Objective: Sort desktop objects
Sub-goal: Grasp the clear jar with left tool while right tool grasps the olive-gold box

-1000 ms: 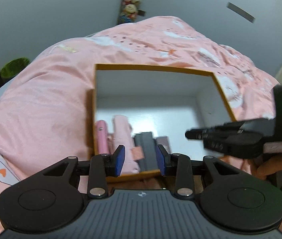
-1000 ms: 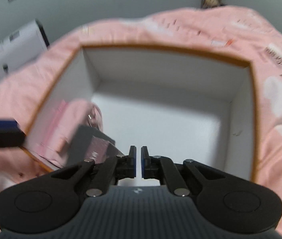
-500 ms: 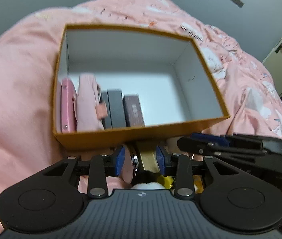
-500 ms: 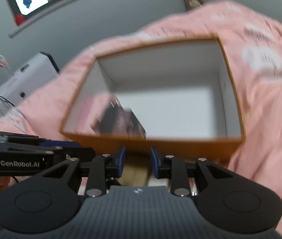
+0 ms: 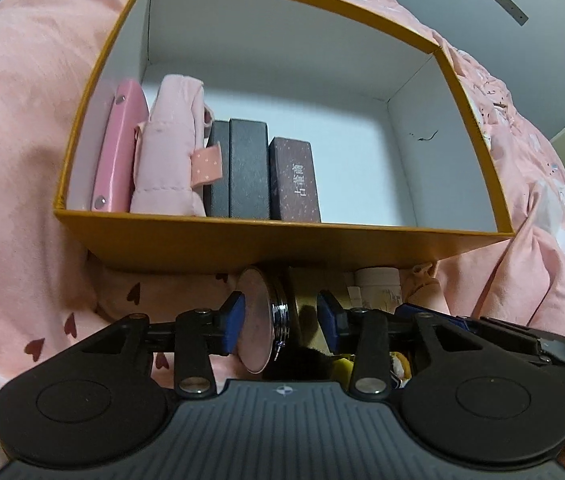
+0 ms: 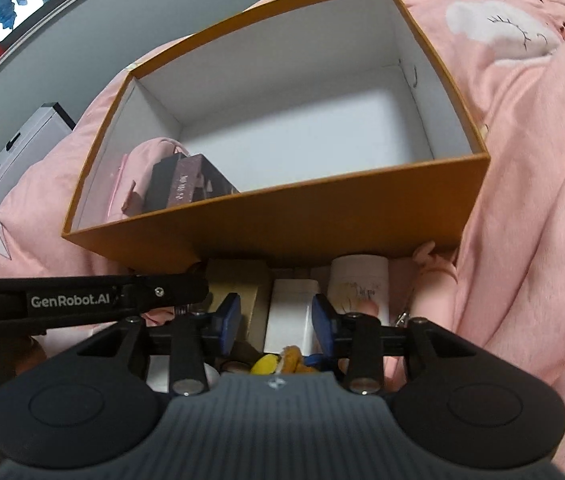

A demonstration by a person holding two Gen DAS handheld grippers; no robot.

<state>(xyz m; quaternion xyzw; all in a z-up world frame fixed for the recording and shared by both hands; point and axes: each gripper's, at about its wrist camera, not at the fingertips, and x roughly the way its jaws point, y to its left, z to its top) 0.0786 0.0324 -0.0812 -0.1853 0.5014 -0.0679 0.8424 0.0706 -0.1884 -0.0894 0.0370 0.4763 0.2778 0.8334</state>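
Orange box (image 5: 282,244) sits on the pink bed cover (image 5: 22,120), its open top facing me. Along its left wall stand a pink case (image 5: 116,152), a padded pink pouch (image 5: 170,152), a black box (image 5: 248,168) and a dark maroon box (image 5: 294,180); the right part of its floor is bare white.

My left tool (image 5: 280,322) is down at the near side of the box, among loose things on the bed. Its jaws have just been opening, and a round pink compact (image 5: 256,320) stands on edge between them, against the left pad but clear of the right one, so nothing is clamped.

My right tool (image 6: 276,318) is just to the right, jaws also just opening, released, with a white box (image 6: 290,316) lying between the pads, untouched. A pale cylinder (image 6: 358,284) stands beyond its right pad, and a tan box (image 6: 238,280) beyond its left.
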